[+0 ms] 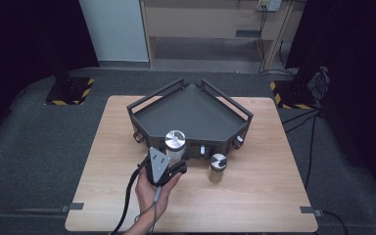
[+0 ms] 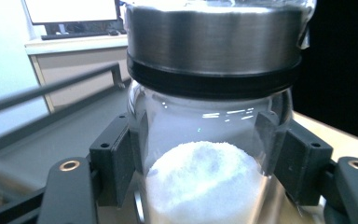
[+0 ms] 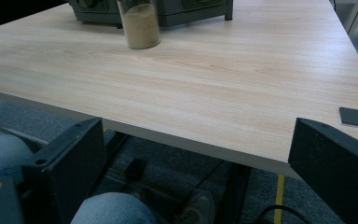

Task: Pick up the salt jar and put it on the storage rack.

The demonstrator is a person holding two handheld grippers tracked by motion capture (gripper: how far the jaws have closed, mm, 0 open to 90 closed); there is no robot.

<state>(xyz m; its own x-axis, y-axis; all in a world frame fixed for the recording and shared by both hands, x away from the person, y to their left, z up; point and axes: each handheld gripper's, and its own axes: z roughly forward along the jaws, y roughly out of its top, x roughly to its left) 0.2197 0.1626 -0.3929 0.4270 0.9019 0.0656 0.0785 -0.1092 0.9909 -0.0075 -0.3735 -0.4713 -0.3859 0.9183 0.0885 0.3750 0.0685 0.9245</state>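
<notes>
High view: left gripper [image 1: 176, 164] pinches the jar of white powder [image 1: 175, 147], jaws clamped on the glass body below the steel lid. The jar sits upright in the grip, right in front of the dark corner-shaped tray [image 1: 191, 115], overlapping its front wall from this angle; can't tell whether it touches the tray. The person's left hand [image 1: 152, 193] wraps the gripper from the near side of the tray, cable trailing off the table edge. A second jar with tan powder [image 1: 218, 168] stands on the wooden table [image 1: 264, 196] just in front of the tray, to the right of the held jar and apart from it. Left gripper view: both pads [image 2: 116, 158] press flat on the jar's glass sides, white powder mounded between them, tray rail behind. Right gripper view: right gripper [image 3: 196, 154] hangs below the table's near edge, well back from the tray, jaws spread wide with nothing between them; tan jar far off by the tray.
</notes>
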